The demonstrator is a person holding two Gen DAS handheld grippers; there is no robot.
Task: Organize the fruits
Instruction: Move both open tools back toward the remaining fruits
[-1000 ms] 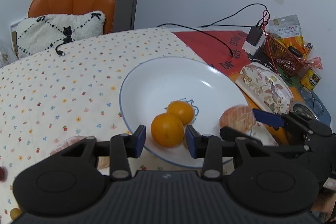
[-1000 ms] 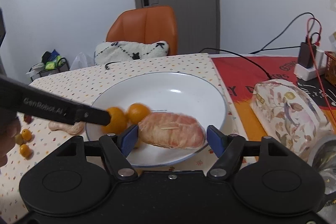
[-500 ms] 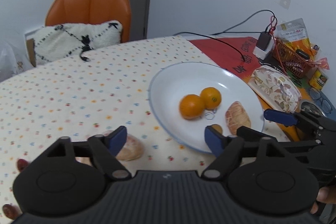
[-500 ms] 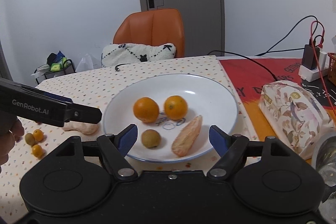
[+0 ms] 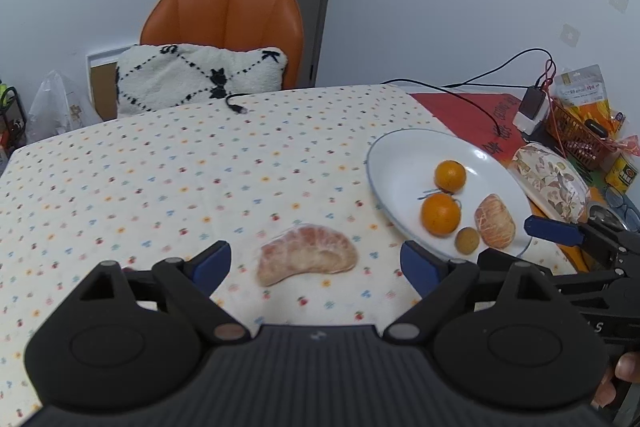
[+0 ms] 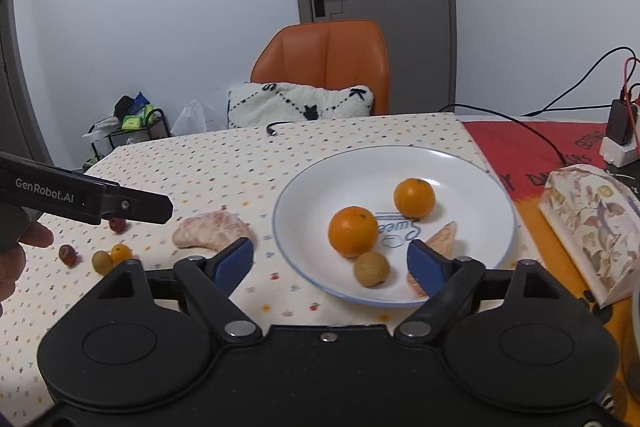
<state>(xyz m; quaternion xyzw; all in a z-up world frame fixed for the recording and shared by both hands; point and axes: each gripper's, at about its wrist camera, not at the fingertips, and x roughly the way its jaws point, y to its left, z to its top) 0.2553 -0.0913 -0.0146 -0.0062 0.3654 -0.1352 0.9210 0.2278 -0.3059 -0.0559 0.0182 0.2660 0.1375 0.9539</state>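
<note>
A white plate (image 5: 404, 163) (image 6: 472, 183) on the dotted tablecloth holds two oranges (image 5: 440, 214) (image 6: 353, 231), a small brown round fruit (image 5: 467, 240) (image 6: 371, 268) and a peeled pomelo segment (image 5: 494, 227) (image 6: 442, 237). A second pomelo segment (image 5: 307, 253) (image 6: 214, 229) lies on the cloth left of the plate. My left gripper (image 5: 316, 265) is open, its fingers straddling that segment from just behind. My right gripper (image 6: 331, 258) is open at the plate's near rim. Several small fruits (image 6: 110, 257) lie on the cloth at the left.
An orange chair (image 5: 224, 23) with a black-and-white cushion (image 5: 200, 75) stands behind the table. A floral tissue box (image 5: 550, 183) (image 6: 592, 223), a charger with cables (image 5: 532, 107), a red basket (image 5: 576, 131) and snack packets crowd the right side. A person's hand (image 6: 20, 247) holds the left gripper.
The right gripper let the pomelo segment go onto the plate and drew back. The left gripper opened wide, pulled away from the oranges and swung left over the pomelo segment on the cloth.
</note>
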